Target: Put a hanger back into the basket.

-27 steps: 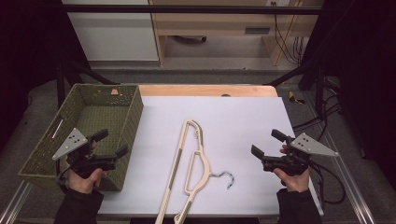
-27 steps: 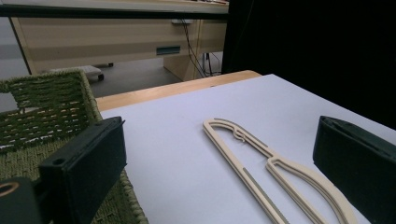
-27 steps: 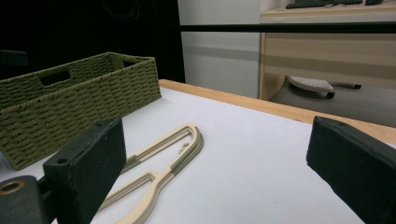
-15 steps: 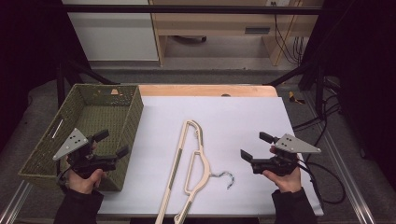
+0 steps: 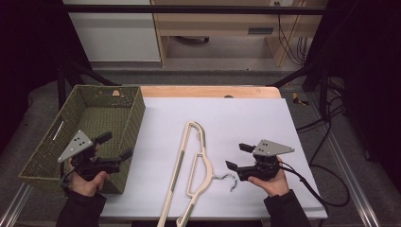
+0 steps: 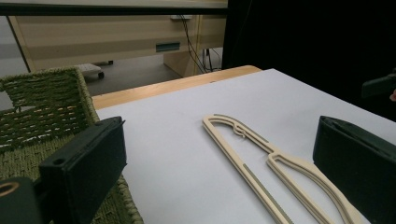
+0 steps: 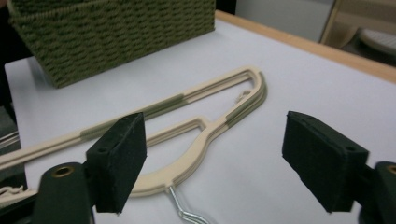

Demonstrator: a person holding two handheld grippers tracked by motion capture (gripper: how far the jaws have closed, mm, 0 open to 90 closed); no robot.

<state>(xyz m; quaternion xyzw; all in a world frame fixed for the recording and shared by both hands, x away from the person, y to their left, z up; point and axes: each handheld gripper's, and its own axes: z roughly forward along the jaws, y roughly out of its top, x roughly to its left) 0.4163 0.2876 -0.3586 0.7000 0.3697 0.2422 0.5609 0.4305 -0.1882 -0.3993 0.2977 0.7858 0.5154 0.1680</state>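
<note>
While the left claw (image 5: 116, 146) hangs over the near right corner of the woven basket (image 5: 71, 124) with its jaws standing wide and nothing between them, the right claw (image 5: 236, 156) has moved leftward across the white bench (image 5: 246, 118) since the earlier frames and now sits just beside the metal hook (image 5: 227, 179) of the hanger (image 5: 191, 170). Right jaws are apart and empty; in the right gripper view the hanger's (image 7: 196, 126) neck and hook (image 7: 184, 212) lie on the bench just ahead of and below the gap between the pads, not yet touched. The hanger, cream plastic with grey-green strips, lies flat near the bench's middle, its long bar running from mid-bench toward the near edge, one end reaching over that edge. Judgement: the approach is under way and the grasp has not begun; the neck above the hook looks the likely target. Open room: bare bench to the far side and right of the hanger, well apart from the wooden strip at the back. The basket wall stands left of the hanger with a clear lane between them. The near bench edge is close to the right hand (image 5: 269, 182), so any lift is better taken upward and forward.
</note>
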